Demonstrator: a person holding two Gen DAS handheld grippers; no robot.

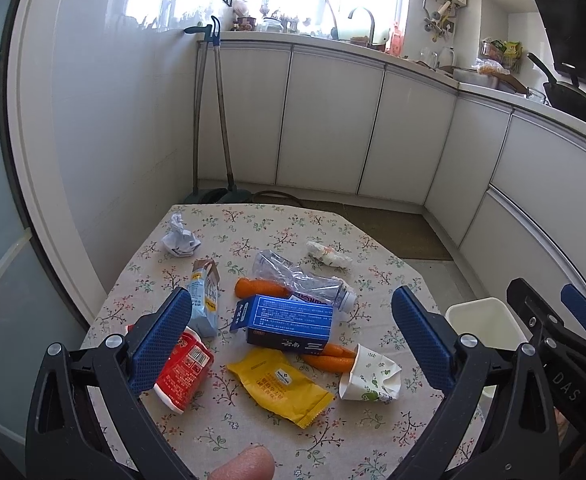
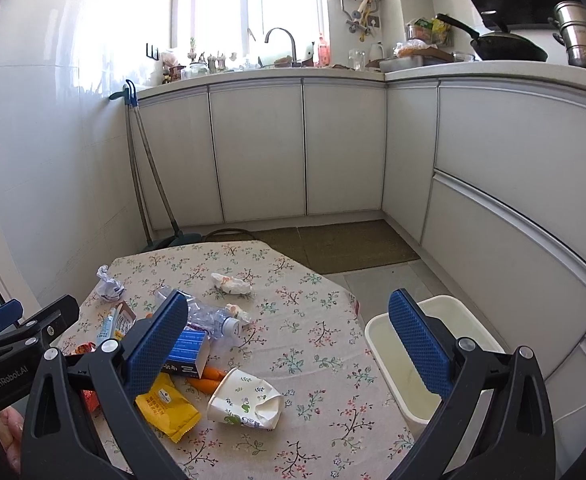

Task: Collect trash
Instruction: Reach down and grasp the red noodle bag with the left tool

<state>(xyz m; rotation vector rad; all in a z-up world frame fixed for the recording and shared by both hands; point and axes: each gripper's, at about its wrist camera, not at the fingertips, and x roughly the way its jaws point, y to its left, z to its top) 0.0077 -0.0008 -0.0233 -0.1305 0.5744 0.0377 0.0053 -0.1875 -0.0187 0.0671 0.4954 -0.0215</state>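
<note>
Both the left gripper (image 1: 291, 336) and the right gripper (image 2: 287, 340) are hovering wide open, holding nothing, over the floral-clothed table (image 1: 253, 224). Wrappers, cartons and a crushed paper cup (image 2: 247, 402) are lying scattered there. Only the right view is showing the white plastic bin (image 2: 377, 330) fully, beside the table's right edge; the left view alone is showing the whole red packet (image 1: 183, 372).

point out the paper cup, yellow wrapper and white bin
paper cup (image 2: 245, 402), right wrist view, on its side wall
yellow wrapper (image 1: 279, 388), left wrist view, on its printed face
white bin (image 2: 377, 330), right wrist view, on its near rim
</note>
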